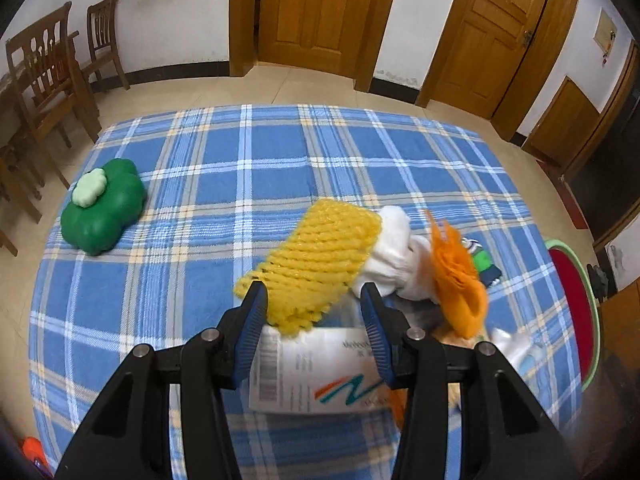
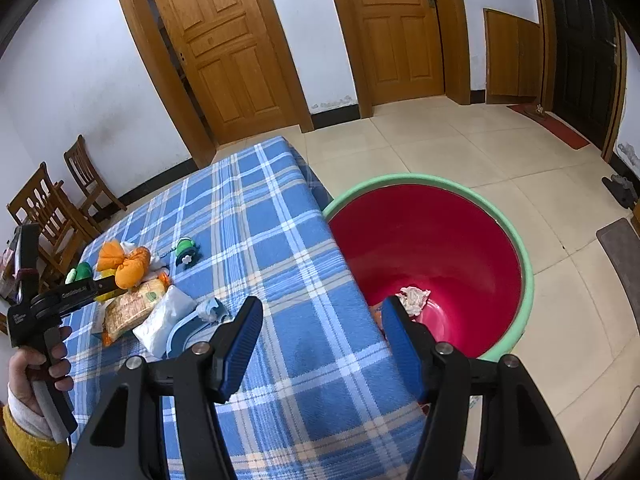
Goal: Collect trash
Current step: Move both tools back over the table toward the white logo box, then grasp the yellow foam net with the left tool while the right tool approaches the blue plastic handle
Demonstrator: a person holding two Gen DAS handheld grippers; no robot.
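The left gripper (image 1: pixel 314 296) stands half open, holding nothing; the yellow foam fruit net (image 1: pixel 316 264) lies just past its fingertips at 12 o'clock, overlapping a white printed carton (image 1: pixel 320 372) between the jaws. The right gripper (image 2: pixel 320 312), half open and empty, hovers over the table edge, with the red bin (image 2: pixel 440 248) at 1 o'clock.

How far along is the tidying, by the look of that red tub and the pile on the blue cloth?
Barely begun. Done: one crumpled paper lies in the red tub. In hand: nothing; the left claw, jaws apart, hovers over the yellow foam net and white box, while the right claw is empty. Left: the pile, including an orange cloth, white wad and snack packet.
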